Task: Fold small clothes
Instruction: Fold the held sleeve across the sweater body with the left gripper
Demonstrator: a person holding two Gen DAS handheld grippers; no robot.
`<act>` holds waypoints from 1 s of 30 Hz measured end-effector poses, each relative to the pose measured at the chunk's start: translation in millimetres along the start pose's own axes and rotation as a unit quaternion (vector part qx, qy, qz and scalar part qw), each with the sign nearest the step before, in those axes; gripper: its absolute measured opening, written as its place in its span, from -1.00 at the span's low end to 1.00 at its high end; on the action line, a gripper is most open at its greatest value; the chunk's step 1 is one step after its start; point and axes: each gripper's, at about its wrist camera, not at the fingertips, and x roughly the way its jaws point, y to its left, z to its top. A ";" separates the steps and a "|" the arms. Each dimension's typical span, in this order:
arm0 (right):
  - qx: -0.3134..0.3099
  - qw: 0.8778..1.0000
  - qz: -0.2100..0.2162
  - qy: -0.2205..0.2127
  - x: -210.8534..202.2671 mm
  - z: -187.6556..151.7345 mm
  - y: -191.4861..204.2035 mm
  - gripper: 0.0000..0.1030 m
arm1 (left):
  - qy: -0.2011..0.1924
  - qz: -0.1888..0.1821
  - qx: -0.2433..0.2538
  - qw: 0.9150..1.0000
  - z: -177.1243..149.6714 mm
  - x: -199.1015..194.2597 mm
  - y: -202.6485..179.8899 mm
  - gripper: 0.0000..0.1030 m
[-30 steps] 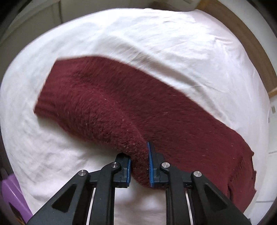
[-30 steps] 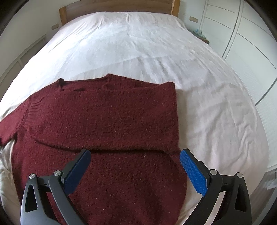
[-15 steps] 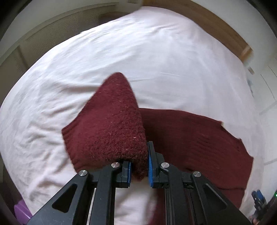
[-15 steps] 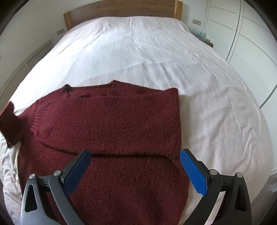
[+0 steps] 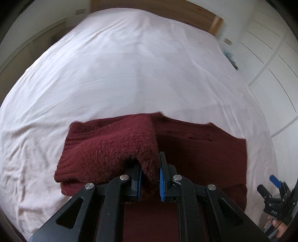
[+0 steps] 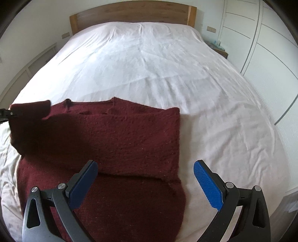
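**One sleeve folded, the other on its way**

The dark red sweater (image 6: 115,141) lies flat near the foot of the bed (image 6: 149,65). Its right side and sleeve are already turned in across the chest, leaving a straight edge. The left claw (image 5: 150,176) is clamped on the left sleeve (image 5: 111,149), holding it lifted above the body of the garment; it is not yet laid down. By my reading, that sleeve must be set flat and the bottom half folded up. The right claw (image 6: 145,178) hovers wide and empty above the hem.

The white sheet is creased, otherwise bare. Behind stand a wooden headboard (image 6: 130,13), white wardrobe doors (image 6: 260,37) and a bedside table (image 6: 219,49).
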 end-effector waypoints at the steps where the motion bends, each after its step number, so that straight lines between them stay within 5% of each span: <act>1: 0.003 1.000 0.000 0.001 0.0 -1.5 -1.0 0.99 | 0.002 -0.001 0.011 1.000 -0.1 5.0 -9.2 -0.77; 9: 0.013 1.000 0.004 0.020 13.9 -17.2 -3.7 0.99 | 0.046 0.008 0.067 0.997 -24.3 63.6 -58.9 -0.77; 17: 0.041 0.998 0.014 0.040 27.9 -31.2 -15.0 0.99 | 0.100 0.028 0.079 0.991 -58.8 120.0 -58.9 -0.77; 30: 0.033 0.997 0.007 0.065 46.9 -38.1 -17.5 0.99 | 0.104 0.056 0.101 0.988 -60.5 146.7 -70.3 -0.68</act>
